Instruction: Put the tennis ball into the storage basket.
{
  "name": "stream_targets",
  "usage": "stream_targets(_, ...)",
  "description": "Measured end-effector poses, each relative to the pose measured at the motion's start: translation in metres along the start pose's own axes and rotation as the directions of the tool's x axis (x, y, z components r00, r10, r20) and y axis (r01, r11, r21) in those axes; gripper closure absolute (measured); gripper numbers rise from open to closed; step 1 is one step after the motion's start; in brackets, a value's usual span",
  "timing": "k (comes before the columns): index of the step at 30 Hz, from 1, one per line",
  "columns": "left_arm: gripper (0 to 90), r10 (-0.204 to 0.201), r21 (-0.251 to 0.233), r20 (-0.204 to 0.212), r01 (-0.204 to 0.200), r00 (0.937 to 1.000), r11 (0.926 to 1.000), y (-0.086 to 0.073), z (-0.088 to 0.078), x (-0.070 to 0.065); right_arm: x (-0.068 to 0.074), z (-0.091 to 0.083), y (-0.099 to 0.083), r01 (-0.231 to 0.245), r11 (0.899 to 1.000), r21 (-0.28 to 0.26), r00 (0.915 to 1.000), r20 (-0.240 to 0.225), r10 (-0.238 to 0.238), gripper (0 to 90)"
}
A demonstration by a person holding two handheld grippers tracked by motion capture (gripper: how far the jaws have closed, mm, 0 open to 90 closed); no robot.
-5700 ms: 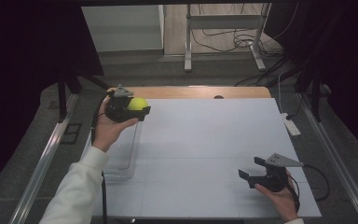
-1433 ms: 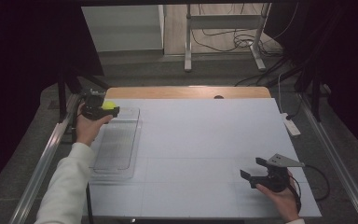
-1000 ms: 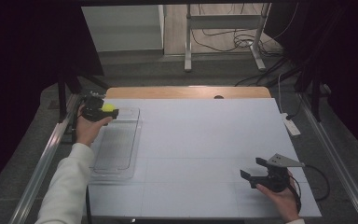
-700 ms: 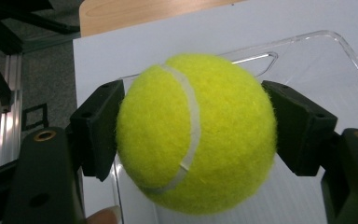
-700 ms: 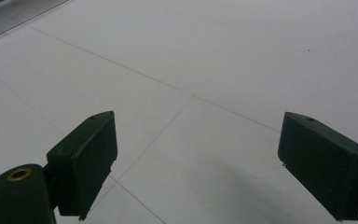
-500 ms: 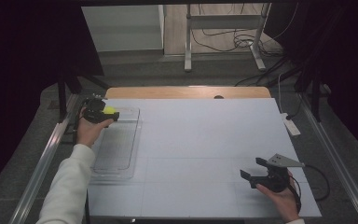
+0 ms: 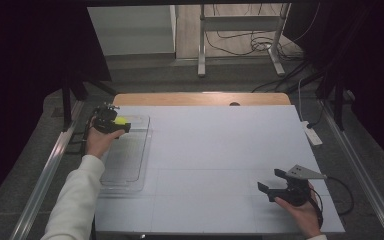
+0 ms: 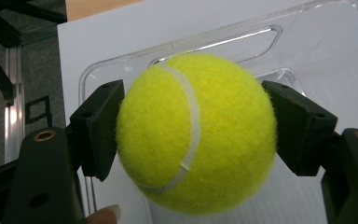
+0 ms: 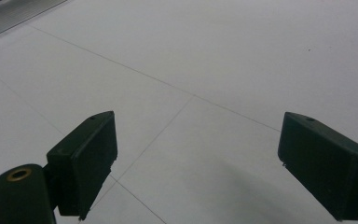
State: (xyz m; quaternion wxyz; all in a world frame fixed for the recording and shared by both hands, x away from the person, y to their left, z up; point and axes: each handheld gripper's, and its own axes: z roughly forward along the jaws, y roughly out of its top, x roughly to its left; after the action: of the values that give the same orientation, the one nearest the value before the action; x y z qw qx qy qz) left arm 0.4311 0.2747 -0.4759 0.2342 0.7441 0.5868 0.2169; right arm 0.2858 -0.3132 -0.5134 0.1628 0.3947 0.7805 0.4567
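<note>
While the high view shows the left gripper (image 7: 114,123) holding a yellow tennis ball (image 7: 121,120) over the far end of the clear tray (image 7: 125,160) on the white worktop (image 7: 215,150), the left gripper view shows its fingers (image 8: 98,128) squeezing the ball's sides above the tray, and the right gripper view shows the right gripper (image 9: 196,163) with fingers wide apart, well away from the tray.

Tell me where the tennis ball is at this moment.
The tennis ball is clamped between the left gripper's jaws, held over the far end of the clear plastic tray at the left edge of the table in the high view.
</note>
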Motion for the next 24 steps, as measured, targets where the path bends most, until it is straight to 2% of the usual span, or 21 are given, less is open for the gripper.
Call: stream_targets(24,25.8,0.015,0.044,-0.003,-0.014,0.9999,0.9989,-0.004,0.012,-0.004,0.0,0.001,0.0,0.004,1.0,0.003,1.0,0.0,-0.004,12.0)
